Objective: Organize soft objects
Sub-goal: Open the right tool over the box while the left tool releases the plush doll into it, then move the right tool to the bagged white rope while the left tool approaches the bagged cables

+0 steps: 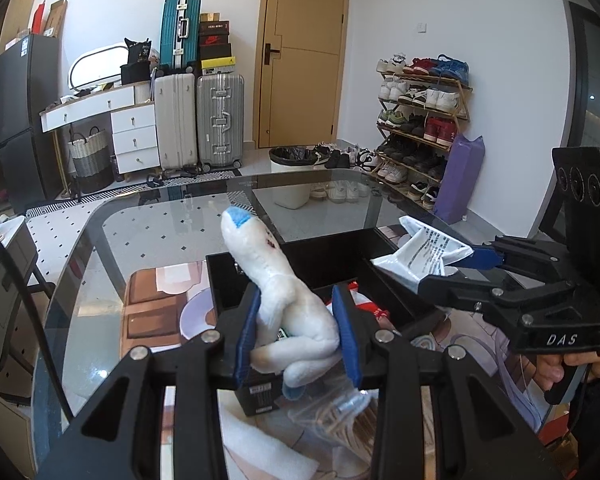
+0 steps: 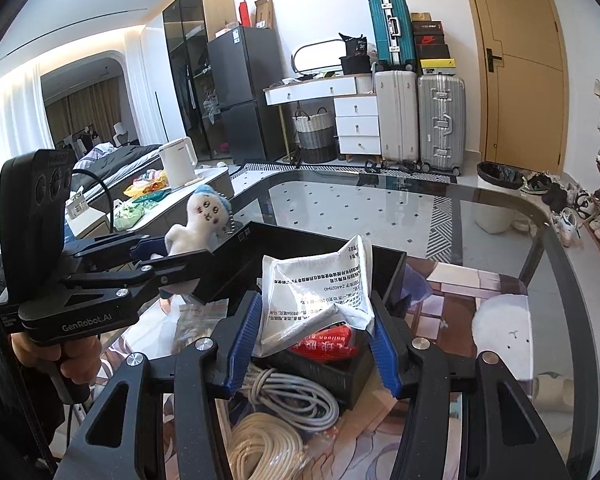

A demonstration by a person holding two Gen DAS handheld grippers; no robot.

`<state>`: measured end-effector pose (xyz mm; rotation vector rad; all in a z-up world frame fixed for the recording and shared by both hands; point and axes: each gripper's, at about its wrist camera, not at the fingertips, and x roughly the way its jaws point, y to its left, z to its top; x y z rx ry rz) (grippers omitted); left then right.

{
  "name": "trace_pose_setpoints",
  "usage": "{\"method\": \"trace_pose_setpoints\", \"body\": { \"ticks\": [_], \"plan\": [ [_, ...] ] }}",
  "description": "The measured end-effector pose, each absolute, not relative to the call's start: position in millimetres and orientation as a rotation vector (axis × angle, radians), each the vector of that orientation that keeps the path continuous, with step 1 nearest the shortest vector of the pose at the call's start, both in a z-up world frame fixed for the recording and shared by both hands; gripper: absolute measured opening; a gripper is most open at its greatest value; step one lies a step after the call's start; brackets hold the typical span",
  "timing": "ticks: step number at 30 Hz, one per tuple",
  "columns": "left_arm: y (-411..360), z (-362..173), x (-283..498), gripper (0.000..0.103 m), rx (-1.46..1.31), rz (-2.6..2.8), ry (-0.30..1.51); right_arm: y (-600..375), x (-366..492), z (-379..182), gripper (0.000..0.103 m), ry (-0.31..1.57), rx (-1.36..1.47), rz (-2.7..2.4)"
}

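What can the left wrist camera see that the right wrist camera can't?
Only the left wrist view shows the whole shoe rack with its purple bag.

Only the right wrist view shows the doll's stitched face, the white kettle, the bed and the coiled cables.

Both show the left gripper squeezing the white plush doll, the right gripper squeezing the silver packet, the black tray and the glass table.
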<state>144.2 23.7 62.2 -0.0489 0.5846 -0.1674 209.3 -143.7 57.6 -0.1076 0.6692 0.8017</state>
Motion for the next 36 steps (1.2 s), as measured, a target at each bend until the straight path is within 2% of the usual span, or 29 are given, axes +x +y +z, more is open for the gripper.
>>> {"method": "trace_pose_setpoints", "body": {
  "ticks": [22,23,25,26,27,28,30,32,33,36],
  "plan": [
    [10.4,37.0,179.8,0.036,-0.017,-0.184,0.682,-119.9,244.1,36.1,0.053,0.701,-0.113,0.794],
    [10.2,37.6,178.6,0.038,-0.017,-0.183,0.684,-121.3,244.3,36.9,0.054,0.697,-0.116,0.786],
    [10.8,39.7,175.4,0.055,-0.017,-0.169,0.684,-126.6,243.1,39.0,0.058,0.691,-0.105,0.779],
    [11.0,40.9,173.6,0.065,-0.018,-0.165,0.679,-129.2,242.5,39.5,0.066,0.690,-0.097,0.777],
    [12.3,42.7,170.2,0.066,-0.020,-0.165,0.669,-132.1,241.5,40.7,0.074,0.689,-0.089,0.776],
    [13.7,43.5,167.8,0.068,-0.020,-0.165,0.667,-136.4,239.1,41.8,0.077,0.686,-0.081,0.771],
    [16.3,46.4,160.5,0.089,-0.022,-0.154,0.660,-143.1,235.9,42.9,0.087,0.683,-0.070,0.763],
    [21.1,49.8,149.7,0.100,-0.043,-0.133,0.632,-150.8,231.3,42.1,0.094,0.690,-0.063,0.753],
    [24.1,50.2,145.2,0.103,-0.056,-0.126,0.628,-153.9,228.8,41.1,0.098,0.693,-0.061,0.746],
    [31.0,49.2,133.4,0.103,-0.093,-0.112,0.639,-161.8,218.3,34.4,0.099,0.719,-0.067,0.723]
  ]
}}
